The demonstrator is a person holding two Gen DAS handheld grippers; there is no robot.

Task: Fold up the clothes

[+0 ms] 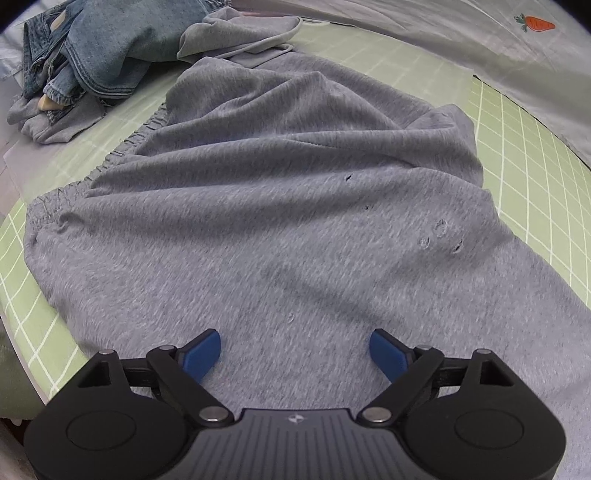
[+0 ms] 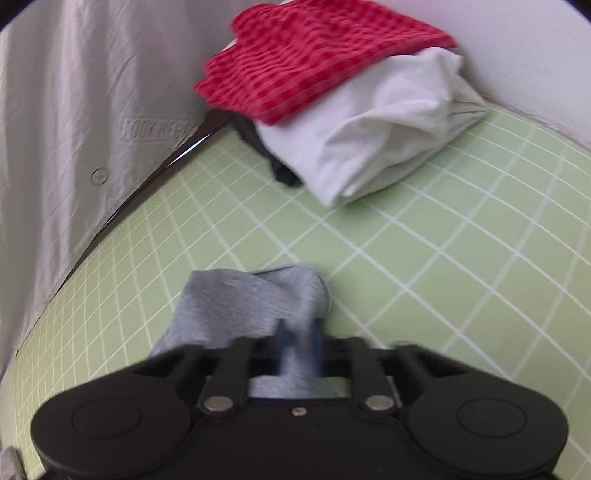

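Raised block letters reading "LOOK HERE" stood inside an embossed frame on the pale grey sheet at the left of the right wrist view; the first and last letters were soft with blur. Below them on the same sheet sat a small embossed round mark, its inner figure too small to make out. In the left wrist view an orange carrot motif with green leaves was embroidered on the grey sheet, and a small pale emblem, unreadable, marked the left gripper's body.
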